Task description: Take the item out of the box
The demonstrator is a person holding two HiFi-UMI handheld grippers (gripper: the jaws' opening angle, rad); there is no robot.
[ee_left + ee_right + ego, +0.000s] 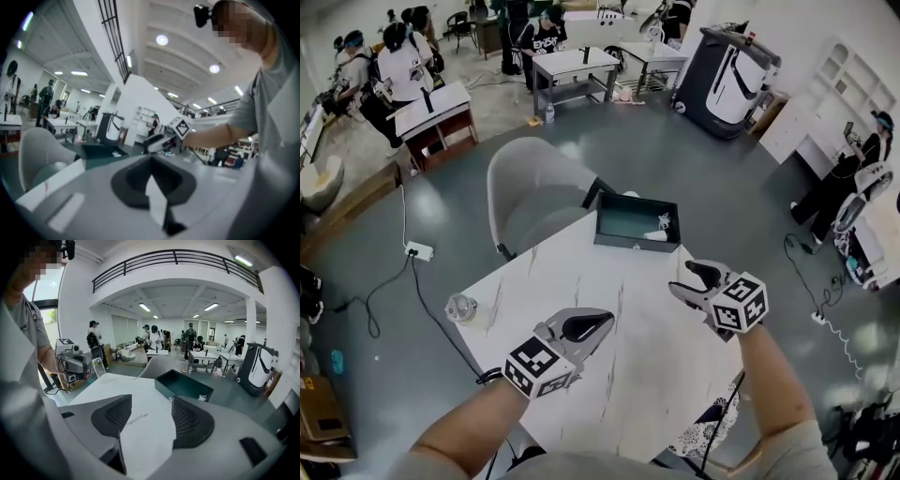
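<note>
A dark open box (634, 245) stands at the far edge of the white marble table (581, 281). A small white item (660, 231) lies in its right part. My right gripper (682, 278) hovers over the table just short of the box's right corner, open, with nothing between its pads. The right gripper view looks past its own open jaws (152, 401) at the box (164, 389) and the item (202, 398). My left gripper (605, 319) is lower left over the table, well back from the box, its jaws shut and empty. Its own view shows the box (96, 157) ahead.
A clear plastic bottle (461, 307) stands at the table's left edge. A grey chair (534, 192) is behind the box on the left. Cables and a power strip (419, 250) lie on the floor. Several people and desks are far off.
</note>
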